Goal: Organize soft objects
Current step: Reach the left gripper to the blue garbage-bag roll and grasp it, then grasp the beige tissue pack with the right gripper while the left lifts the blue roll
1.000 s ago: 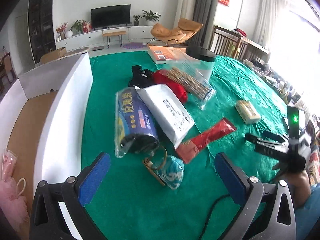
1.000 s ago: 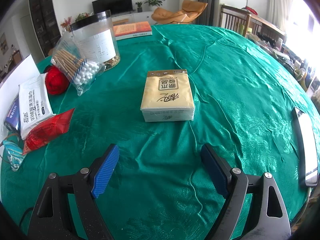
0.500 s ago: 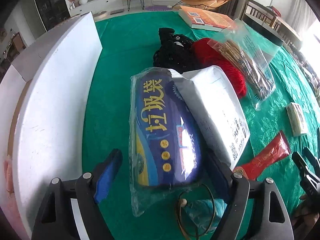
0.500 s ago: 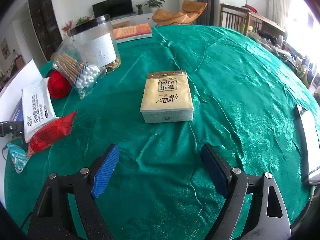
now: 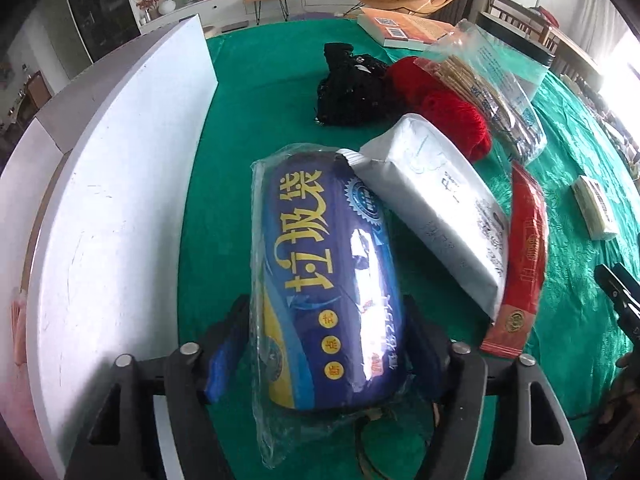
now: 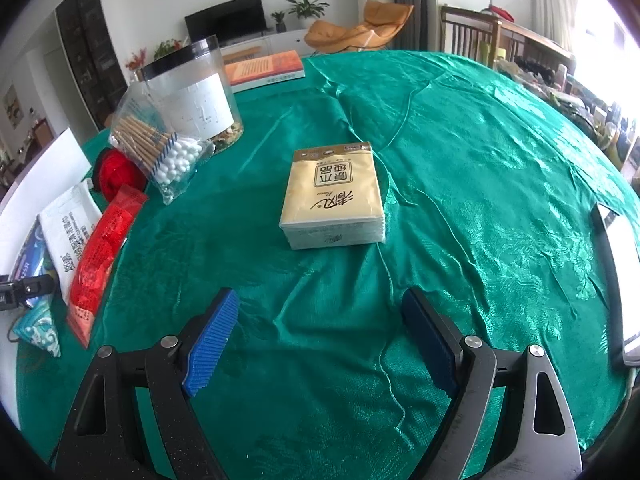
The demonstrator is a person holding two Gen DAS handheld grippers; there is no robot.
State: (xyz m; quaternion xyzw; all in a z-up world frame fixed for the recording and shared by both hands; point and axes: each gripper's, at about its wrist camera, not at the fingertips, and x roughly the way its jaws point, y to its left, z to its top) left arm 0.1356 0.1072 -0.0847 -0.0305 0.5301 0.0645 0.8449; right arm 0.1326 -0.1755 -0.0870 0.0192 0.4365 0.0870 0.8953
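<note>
the left hand-held gripper (image 5: 326, 354) is set astride the near end of a blue roll of bin bags in clear plastic wrap w/ yellow lettering (image 5: 324, 280); its jaws have just been closing, w/ the roll between them, and both blue pads are seen against the wrap on either side, so the roll is clamped. the roll lies on the green satin-clothed surface (image 5: 256, 92), just beside a tall white board wall (image 5: 120, 200) on its left. a white soft pack w/ dark print (image 5: 436, 208) is leaned on the roll's right side, touching it. a long red foil packet (image 5: 520, 264) is laid along the white pack's right edge. beyond them a black knitted bundle (image 5: 352, 88) and a red ball of yarn (image 5: 448, 112) are seen side by side, w/ a clear bag of cotton swabs (image 5: 488, 96) overlapping the yarn. an orange book (image 5: 404, 28) is at the far edge. the right hand-held gripper (image 6: 320, 344) is held apart, nothing between its pads, above bare cloth. a yellow pack of tissues (image 6: 334, 194) is lying flat ahead of it, well clear of the pads. a clear round jar w/ a black lid (image 6: 192, 96) is standing upright at far left behind the swab bag. a small teal patterned pouch (image 6: 38, 328) is at the left edge, near the red packet's end.
</note>
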